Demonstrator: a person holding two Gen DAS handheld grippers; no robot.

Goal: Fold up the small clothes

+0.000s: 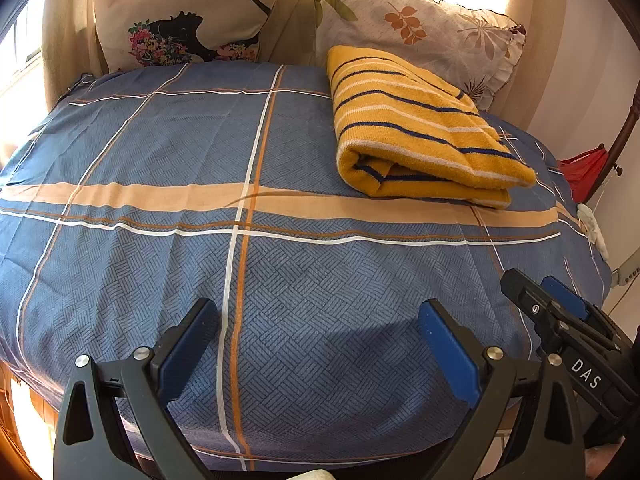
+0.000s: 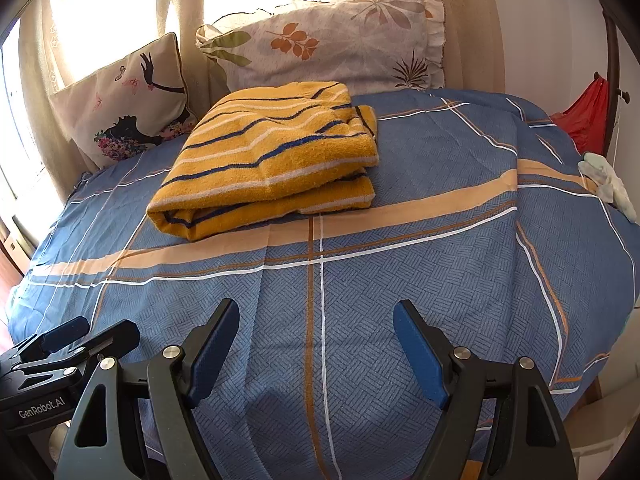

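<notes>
Both grippers are hanging low over the near edge of the bed [image 1: 120, 208], side by side, pointed toward the pillows. The left gripper [image 1: 316, 344] has its jaws spread wide with nothing between them, just blue checked bedsheet underneath. Same story for the right gripper [image 2: 316, 344] — jaws wide apart, holding nothing. Each one shows up at the edge of the other's camera, so they're near each other, left one just off to the side of the right.

The yellow striped cloth [image 2: 268, 156] is already folded into a thick bundle and sits toward the far edge of the bed, well apart from both grippers, just in front of the leaf-print pillow [image 2: 332, 40]. The butterfly cushion [image 2: 124, 100] leans at the far left corner. At the right edge of the bed there's a small pale rag [image 2: 608, 184] — and a red bag [image 2: 588, 112] hangs past that.
</notes>
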